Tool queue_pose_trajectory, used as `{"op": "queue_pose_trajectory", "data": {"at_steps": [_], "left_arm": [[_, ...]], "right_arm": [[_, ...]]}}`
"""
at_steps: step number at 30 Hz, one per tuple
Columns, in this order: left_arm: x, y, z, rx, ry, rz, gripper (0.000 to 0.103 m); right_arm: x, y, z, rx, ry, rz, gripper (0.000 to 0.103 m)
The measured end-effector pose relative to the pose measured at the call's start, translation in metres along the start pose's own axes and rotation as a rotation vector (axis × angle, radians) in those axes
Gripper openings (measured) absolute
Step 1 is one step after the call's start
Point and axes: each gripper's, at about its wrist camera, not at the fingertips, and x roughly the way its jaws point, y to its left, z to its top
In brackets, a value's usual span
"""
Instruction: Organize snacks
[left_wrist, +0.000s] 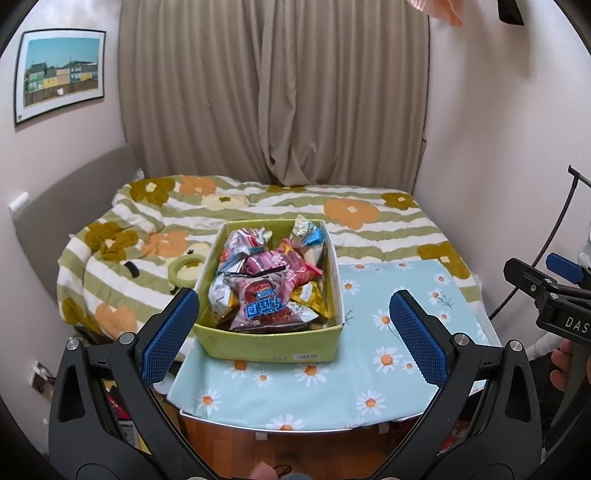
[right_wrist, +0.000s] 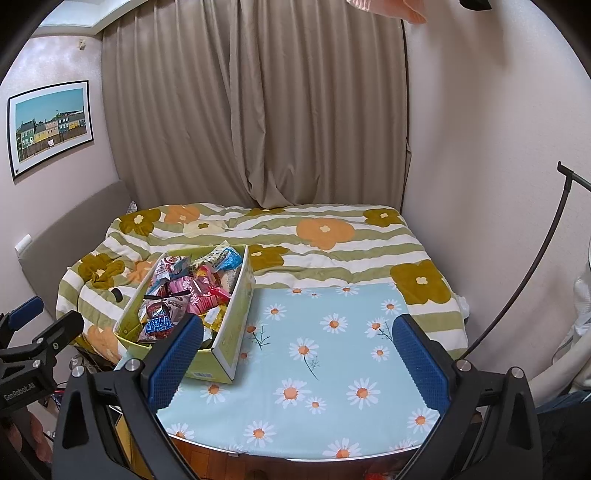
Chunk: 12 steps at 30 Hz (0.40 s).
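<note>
Snack box (left_wrist: 258, 341) sits beyond left claw (left_wrist: 291, 332); jaws wide apart.

Packets at the bottom of the green box (left_wrist: 273, 349) lie buried under the upper snack bags (left_wrist: 266, 280), their labels unreadable. In the right wrist view, the left pad of the right tongs (right_wrist: 297, 363) covers the box's near corner. The bed (left_wrist: 369, 221) hides the floor behind the surface (left_wrist: 332, 398), whose near edge drops behind both tools. The barcode label on the box front is too small to read.
</note>
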Motion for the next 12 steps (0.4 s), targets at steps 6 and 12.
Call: {"op": "queue_pose_trajectory", "data": {"at_steps": [6,12], "left_arm": [[0.0035,0.0078,-0.0014,-0.012,0.000,0.025,0.102],[0.0029,0.0060,-0.0032,-0.003,-0.020,0.013,0.102]], "right_arm": [[-0.0004,-0.0003,0.0002,0.001,-0.002,0.000,0.102],[-0.0003,-0.0009,0.0003,0.001,-0.001,0.001,0.102]]}}
